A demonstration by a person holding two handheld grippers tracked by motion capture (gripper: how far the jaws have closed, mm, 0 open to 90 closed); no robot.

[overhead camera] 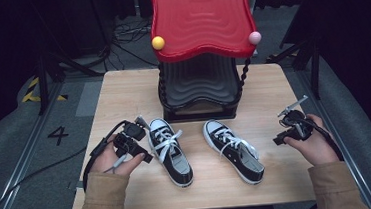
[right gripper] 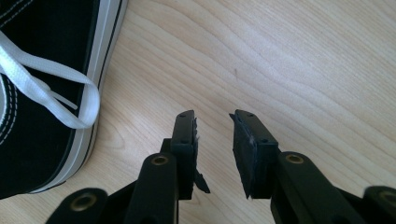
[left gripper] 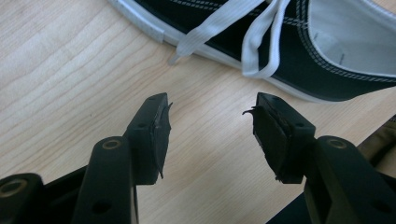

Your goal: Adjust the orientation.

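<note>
Both grippers, left and right, hover with jaws apart and empty, flanking the shoes, seemingly poised to catch the loose laces.

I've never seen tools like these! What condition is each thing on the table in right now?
Left tongs: open, empty, just short of a shoe's lace.
Right tongs: open, empty, over bare wood beside a shoe.
Left shoe: upright on its sole, white laces loose.
Right shoe: upright on its sole, laces loose.
Red-topped rack: standing at the table's far edge.
</note>
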